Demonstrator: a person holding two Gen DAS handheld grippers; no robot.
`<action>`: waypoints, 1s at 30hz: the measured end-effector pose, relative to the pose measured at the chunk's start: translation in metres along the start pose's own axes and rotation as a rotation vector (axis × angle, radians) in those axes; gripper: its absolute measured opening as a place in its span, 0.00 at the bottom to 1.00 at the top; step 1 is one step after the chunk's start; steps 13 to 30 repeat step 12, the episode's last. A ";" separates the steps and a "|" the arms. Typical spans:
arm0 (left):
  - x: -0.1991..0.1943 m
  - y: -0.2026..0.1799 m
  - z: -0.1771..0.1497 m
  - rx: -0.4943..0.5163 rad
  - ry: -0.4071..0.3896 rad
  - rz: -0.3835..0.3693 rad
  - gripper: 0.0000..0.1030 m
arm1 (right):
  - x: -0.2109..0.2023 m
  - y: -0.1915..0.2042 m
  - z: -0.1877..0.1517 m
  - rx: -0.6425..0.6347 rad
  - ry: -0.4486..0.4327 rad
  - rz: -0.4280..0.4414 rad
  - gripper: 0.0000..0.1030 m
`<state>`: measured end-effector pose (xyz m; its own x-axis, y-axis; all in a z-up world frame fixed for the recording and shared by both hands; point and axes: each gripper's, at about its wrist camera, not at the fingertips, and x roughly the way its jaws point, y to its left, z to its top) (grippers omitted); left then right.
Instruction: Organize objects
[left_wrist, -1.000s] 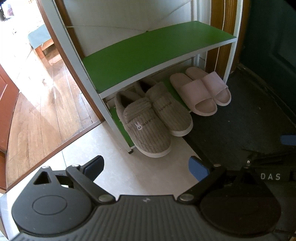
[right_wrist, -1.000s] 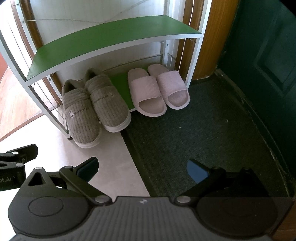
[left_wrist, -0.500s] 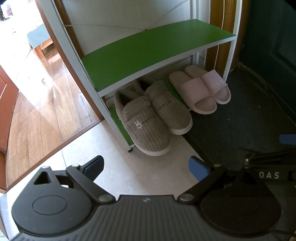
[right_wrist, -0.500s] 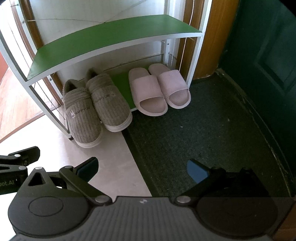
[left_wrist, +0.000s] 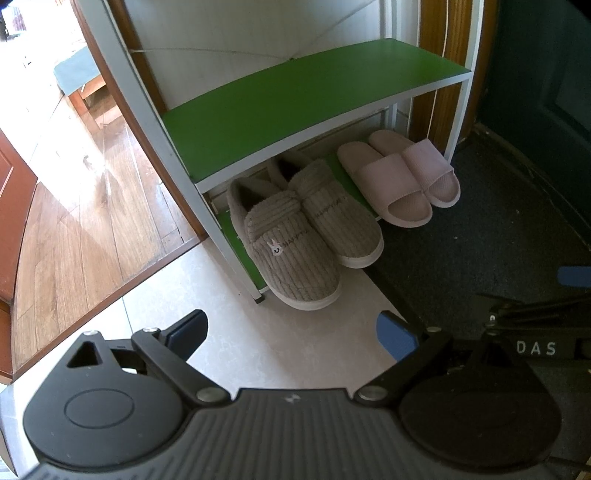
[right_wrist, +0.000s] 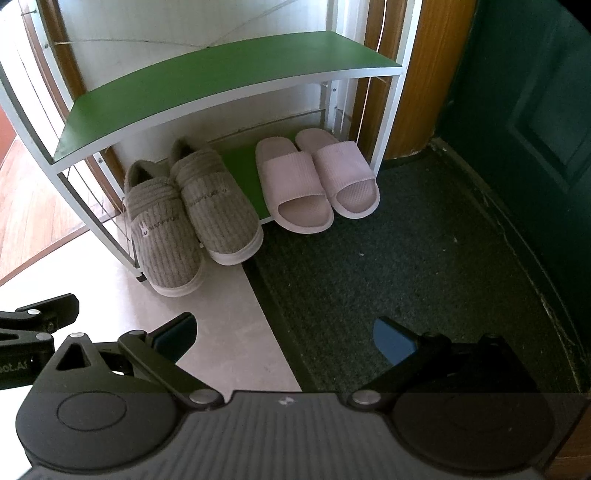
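A pair of grey corduroy slippers (left_wrist: 295, 236) (right_wrist: 188, 218) sits on the bottom level of a white rack with green shelves (left_wrist: 295, 99) (right_wrist: 207, 81), toes sticking out over the floor. A pair of pink slide sandals (left_wrist: 399, 177) (right_wrist: 314, 177) sits to their right on the same level. My left gripper (left_wrist: 291, 332) is open and empty, above the pale tile in front of the grey slippers. My right gripper (right_wrist: 284, 332) is open and empty, over the edge of the dark mat, well short of the shoes.
A dark green doormat (right_wrist: 424, 266) (left_wrist: 480, 251) covers the floor at right, before a dark green door (right_wrist: 535, 110). Wooden flooring (left_wrist: 74, 206) lies to the left of the rack. The rack's upper green shelf is bare. The right gripper's body (left_wrist: 535, 332) shows in the left view.
Both grippers have drawn back slightly from the rack; the shoes appear a little farther. Nothing was grasped or moved.
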<state>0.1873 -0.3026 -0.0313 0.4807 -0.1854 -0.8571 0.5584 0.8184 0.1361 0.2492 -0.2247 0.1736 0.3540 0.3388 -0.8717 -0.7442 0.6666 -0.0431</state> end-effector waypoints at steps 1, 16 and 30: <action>0.000 0.000 0.000 0.000 0.000 -0.001 0.95 | 0.000 0.000 0.000 0.000 0.001 0.001 1.00; 0.000 0.000 0.001 0.002 0.002 -0.002 0.95 | 0.002 0.000 0.001 0.000 0.002 -0.001 1.00; 0.000 0.000 0.001 0.002 0.002 -0.002 0.95 | 0.002 0.000 0.001 0.000 0.002 -0.001 1.00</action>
